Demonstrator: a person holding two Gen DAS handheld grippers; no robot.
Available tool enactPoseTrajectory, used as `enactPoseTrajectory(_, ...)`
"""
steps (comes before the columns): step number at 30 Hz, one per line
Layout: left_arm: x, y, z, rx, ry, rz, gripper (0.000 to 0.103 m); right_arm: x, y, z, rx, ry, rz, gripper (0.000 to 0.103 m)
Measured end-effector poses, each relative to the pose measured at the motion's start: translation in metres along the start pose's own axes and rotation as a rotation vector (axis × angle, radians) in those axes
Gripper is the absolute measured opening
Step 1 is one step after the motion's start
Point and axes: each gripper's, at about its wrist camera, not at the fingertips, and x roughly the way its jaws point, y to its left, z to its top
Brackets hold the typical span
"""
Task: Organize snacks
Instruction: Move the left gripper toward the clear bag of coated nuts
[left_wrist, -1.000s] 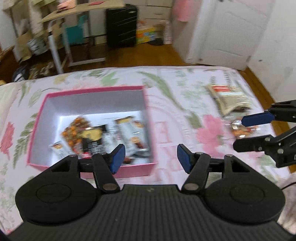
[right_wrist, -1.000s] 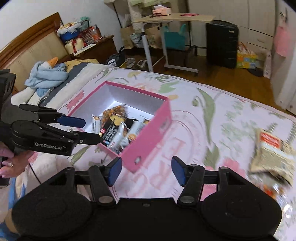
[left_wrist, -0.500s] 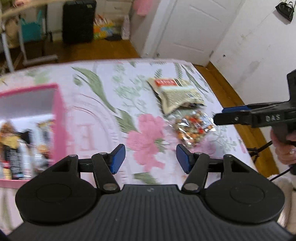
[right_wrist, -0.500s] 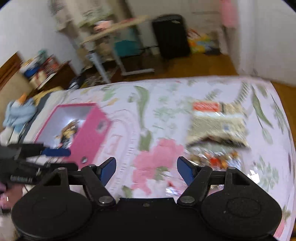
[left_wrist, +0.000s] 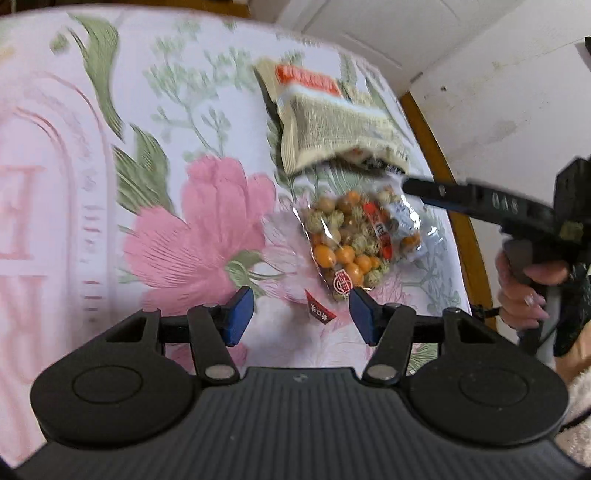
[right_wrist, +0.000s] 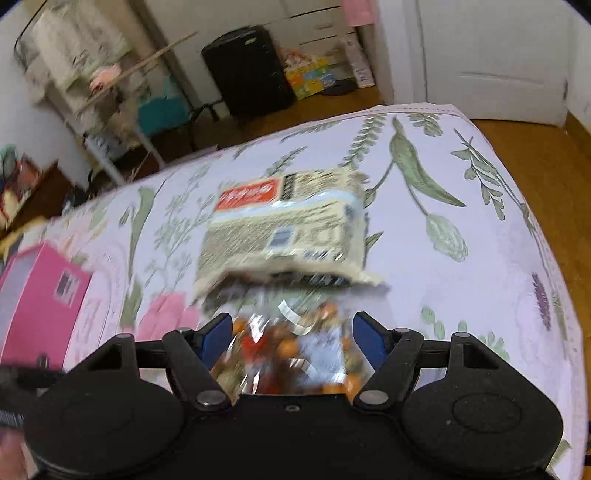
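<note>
A clear bag of mixed orange and green snacks (left_wrist: 354, 240) lies on the flowered bed cover, touching a beige packet with a red label (left_wrist: 332, 122) behind it. My left gripper (left_wrist: 301, 314) hovers at the bag's near end with its jaws closing; the bag's red tag shows between the tips, and the pads are off it. My right gripper (right_wrist: 293, 339) is open and straddles the same bag (right_wrist: 295, 354) without pressing it. From the left wrist view it reaches in from the right (left_wrist: 413, 188). The beige packet (right_wrist: 288, 229) lies just beyond. The pink box (right_wrist: 37, 295) stands far left.
A hand (left_wrist: 524, 280) holds the right gripper's handle at the bed's right edge. Wooden floor (right_wrist: 535, 155) and a white door (right_wrist: 491, 66) lie beyond the bed. A black suitcase (right_wrist: 247, 70) and a cluttered desk (right_wrist: 122, 81) stand at the back.
Both grippers swung right from the pink box to the two packets and sank toward the bed. The box left the left wrist view. The clear bag now lies between the right fingers.
</note>
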Motion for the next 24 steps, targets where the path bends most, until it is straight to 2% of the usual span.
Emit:
enactPoseTrajectory(2, 0.011, 0.003, 0.002, -0.03, 0.004, 0.014, 0.056, 0.013, -0.007, 0.006, 0.022, 0.029, -0.015, 0.076)
enactPoseTrajectory(5, 0.02, 0.002, 0.002, -0.03, -0.016, -0.007, 0.056, 0.019, -0.015, 0.008, 0.014, 0.008, -0.044, 0.077)
enactPoseTrajectory(9, 0.028, -0.002, 0.005, -0.04, -0.039, -0.057, 0.056, 0.025, -0.025, 0.008, 0.012, 0.03, -0.138, 0.077)
enactPoseTrajectory(10, 0.031, -0.002, 0.005, -0.047, -0.036, -0.068, 0.053, 0.025, -0.029, 0.008, 0.029, 0.032, -0.122, 0.077)
enactPoseTrajectory(12, 0.038, -0.002, 0.004, -0.049, -0.03, -0.074, 0.039, 0.026, -0.039, 0.008, 0.088, 0.046, -0.056, 0.077)
enactPoseTrajectory(14, 0.04, -0.003, 0.001, -0.025, -0.055, -0.063, 0.031, 0.026, -0.046, 0.008, 0.151, 0.078, 0.057, 0.078)
enactPoseTrajectory(15, 0.04, -0.003, 0.0, -0.015, -0.065, -0.06, 0.029, 0.028, -0.047, 0.007, 0.179, 0.104, 0.11, 0.08)
enactPoseTrajectory(18, 0.037, 0.0, -0.001, -0.023, -0.078, -0.075, 0.026, 0.031, -0.039, 0.003, 0.118, 0.146, 0.118, 0.079)
enactPoseTrajectory(20, 0.033, 0.002, -0.002, -0.029, -0.091, -0.08, 0.025, 0.034, -0.032, -0.003, 0.088, 0.202, 0.169, 0.077)
enactPoseTrajectory(24, 0.027, 0.01, -0.002, -0.05, -0.095, -0.09, 0.029, 0.032, -0.006, -0.013, -0.051, 0.26, 0.15, 0.077)
